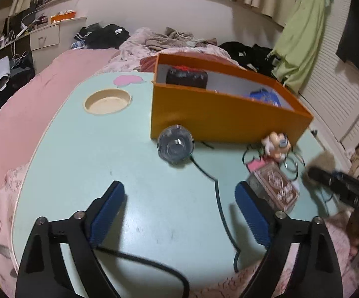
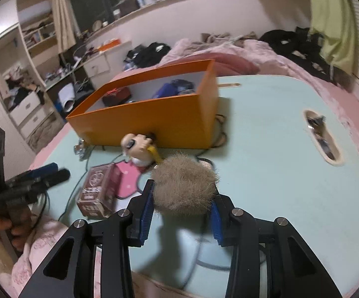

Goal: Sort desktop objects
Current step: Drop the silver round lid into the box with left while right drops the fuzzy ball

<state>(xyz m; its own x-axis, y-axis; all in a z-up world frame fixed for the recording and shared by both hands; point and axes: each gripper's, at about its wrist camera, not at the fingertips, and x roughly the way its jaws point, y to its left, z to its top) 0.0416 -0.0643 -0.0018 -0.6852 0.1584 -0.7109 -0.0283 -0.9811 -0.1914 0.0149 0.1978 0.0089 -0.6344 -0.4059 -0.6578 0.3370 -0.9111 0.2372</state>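
Above the green table, the right gripper pinched a furry ball, apparently lifting it toward the orange box for sorting; the left gripper waited spread and empty.

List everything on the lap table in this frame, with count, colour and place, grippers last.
table: 1, pale green, on the pink bed
storage box: 1, orange, far side, holding dark and blue items
clear glass ball: 1, in front of the box
cartoon figurine: 1, beige, beside the box
patterned box: 1, brown, near edge
pink card: 1, beside the patterned box
black cable: 1, across the table
fur pom-pom: 1, tan, in the right gripper
left gripper: open, empty
right gripper: closed on the pom-pom
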